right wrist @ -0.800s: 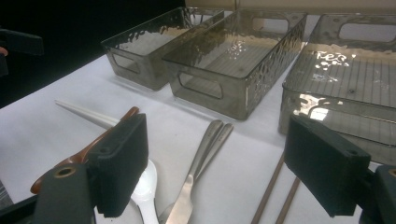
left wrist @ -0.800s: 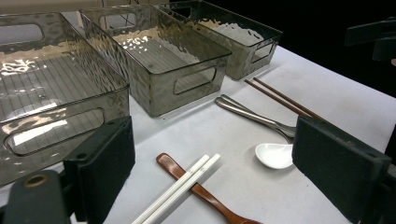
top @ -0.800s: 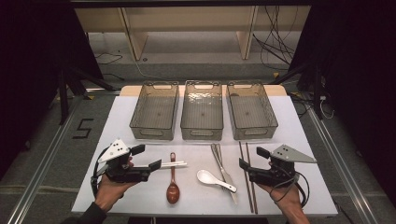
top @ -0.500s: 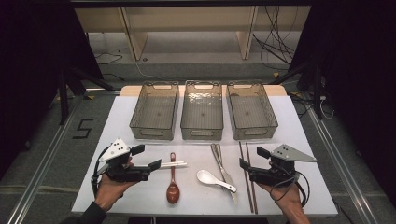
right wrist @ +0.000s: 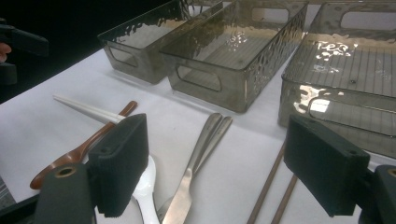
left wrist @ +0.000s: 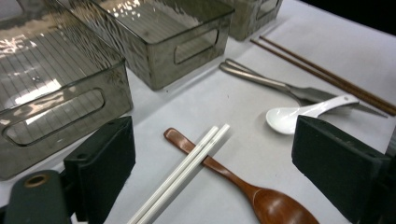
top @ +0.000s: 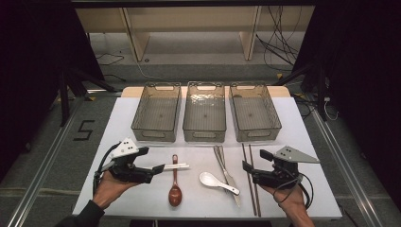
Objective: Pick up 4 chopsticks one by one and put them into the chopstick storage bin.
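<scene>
Nearest the person, the left gripper (top: 158, 168) rests low over the white table (top: 118, 118) with its jaws spread wide and nothing between the pads; the white chopsticks (left wrist: 180, 175) lie just ahead of it, crossing the handle of the wooden spoon (top: 175, 188). The right gripper (top: 246, 166) sits the same way at the other side, jaws wide and empty, aimed toward the brown chopsticks (top: 250, 177). Compared with the earlier frames, neither hand has shifted and no utensil has moved, so the sorting appears not to have begun. Between the grippers lie the white ceramic spoon (top: 215, 182) and the metal cutlery (top: 226, 170). Farther back stand three clear bins (top: 204, 137) side by side, all empty.
</scene>
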